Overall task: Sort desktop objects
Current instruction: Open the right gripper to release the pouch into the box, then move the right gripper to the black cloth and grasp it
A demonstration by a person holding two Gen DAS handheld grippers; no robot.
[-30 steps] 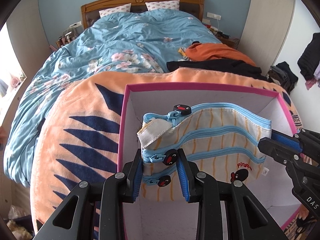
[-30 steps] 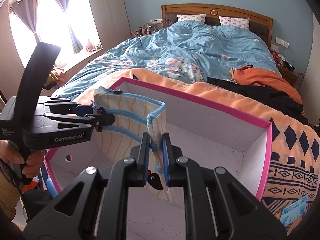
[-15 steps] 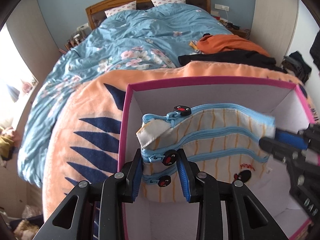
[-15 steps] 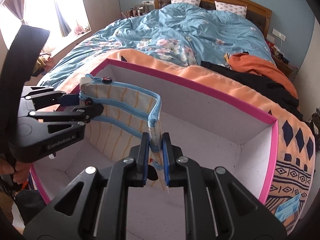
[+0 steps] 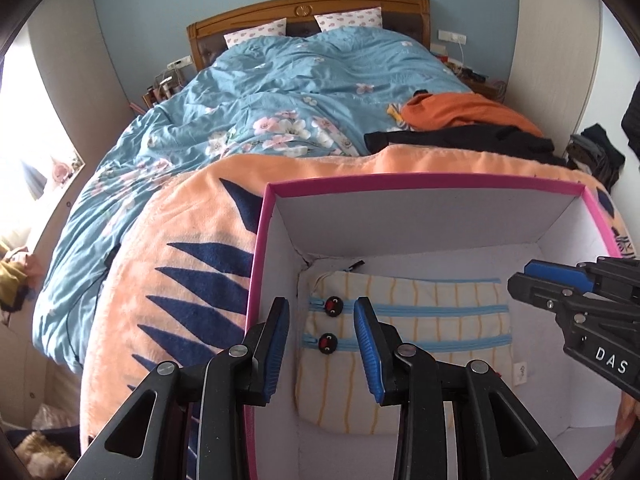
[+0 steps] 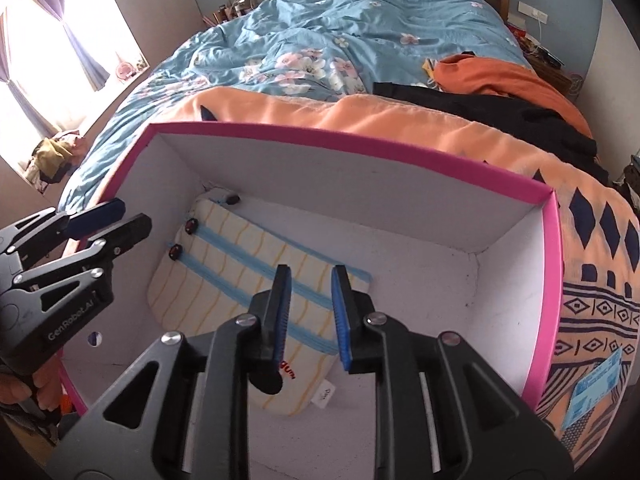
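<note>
Pouch (image 5: 404, 344) – soft, striped fabric – flat in pink-rimmed box (image 5: 400, 178).

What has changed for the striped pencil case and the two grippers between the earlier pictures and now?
Both grippers let go: the left gripper and right gripper now stand open above the pencil case, which has dropped from upright to lying flat on the box floor. The pink-rimmed box stayed on the orange blanket.

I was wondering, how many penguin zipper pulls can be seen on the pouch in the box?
3. One at the pouch's far corner by the box wall; two on the blue zipper lines below it. More may be hidden.
</note>
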